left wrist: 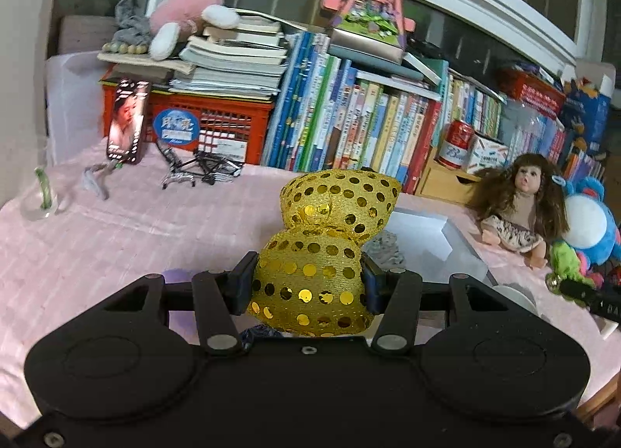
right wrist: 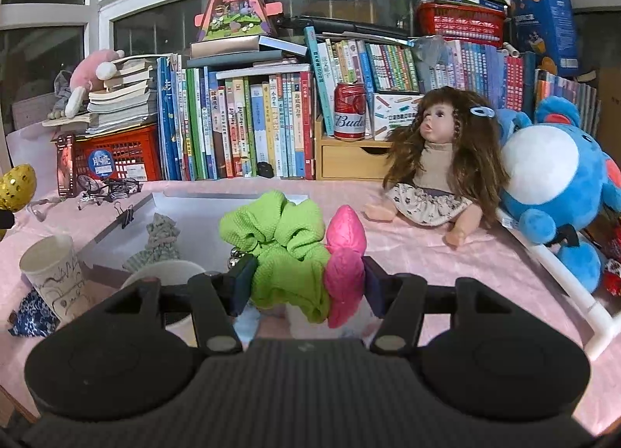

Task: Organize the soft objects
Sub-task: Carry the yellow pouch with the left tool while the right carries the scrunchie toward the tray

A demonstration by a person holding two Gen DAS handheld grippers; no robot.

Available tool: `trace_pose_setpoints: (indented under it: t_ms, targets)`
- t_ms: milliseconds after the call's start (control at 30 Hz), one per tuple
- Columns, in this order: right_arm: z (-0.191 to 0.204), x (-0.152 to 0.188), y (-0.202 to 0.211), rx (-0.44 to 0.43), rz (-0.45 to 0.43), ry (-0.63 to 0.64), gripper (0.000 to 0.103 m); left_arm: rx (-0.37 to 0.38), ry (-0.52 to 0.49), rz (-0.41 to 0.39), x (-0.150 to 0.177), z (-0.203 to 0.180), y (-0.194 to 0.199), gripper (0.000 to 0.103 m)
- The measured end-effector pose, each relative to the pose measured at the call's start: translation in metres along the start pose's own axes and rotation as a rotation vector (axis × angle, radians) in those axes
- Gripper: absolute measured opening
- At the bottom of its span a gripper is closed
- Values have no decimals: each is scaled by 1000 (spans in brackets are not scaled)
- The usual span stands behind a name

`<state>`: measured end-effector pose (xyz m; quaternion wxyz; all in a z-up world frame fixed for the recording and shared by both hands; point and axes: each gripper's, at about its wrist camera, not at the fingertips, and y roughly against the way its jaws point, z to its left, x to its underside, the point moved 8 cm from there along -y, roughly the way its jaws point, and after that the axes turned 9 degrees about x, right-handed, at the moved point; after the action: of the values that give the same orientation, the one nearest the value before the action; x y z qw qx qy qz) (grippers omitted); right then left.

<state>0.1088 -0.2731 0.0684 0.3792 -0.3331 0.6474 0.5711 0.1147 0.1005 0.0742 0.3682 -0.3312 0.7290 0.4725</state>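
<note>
My left gripper point(left wrist: 308, 279) is shut on a gold sequinned bow point(left wrist: 326, 246) and holds it above the pink tablecloth, just left of a clear box point(left wrist: 438, 238). The bow also shows at the left edge of the right wrist view point(right wrist: 15, 186). My right gripper point(right wrist: 306, 279) is shut on a bunch of green scrunchie point(right wrist: 279, 250) and pink scrunchie point(right wrist: 345, 265), held just right of the clear box point(right wrist: 128, 223). A grey scrunchie point(right wrist: 159, 240) lies inside the box, and shows in the left wrist view point(left wrist: 386, 248).
A doll point(right wrist: 438, 168) and a blue plush point(right wrist: 559, 184) sit at the right. Two paper cups point(right wrist: 54, 277) and a blue cloth point(right wrist: 31, 312) stand at the left. Books point(right wrist: 252, 118), a red can point(right wrist: 349, 110), a red crate point(left wrist: 186, 126) and a phone point(left wrist: 126, 122) line the back.
</note>
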Motion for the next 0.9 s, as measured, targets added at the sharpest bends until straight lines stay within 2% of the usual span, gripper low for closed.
trace_pose_setpoints:
  t_ms: [300,567,733,900]
  targets:
    - [14,-31,-24,-59,41,-3,61,-1,-87,57,-33,-29,-30,50]
    - [19,-56,-53,-107,109,-42,61,17,-107,135,-55,-51,-66,50]
    - [25,-66,-79,-154,195,-89,61,37,-62,213,-62,-59,-97,50]
    - [34,-70,-107,-167,264,-83,61,37,-37,298,-62,-64,-128,50]
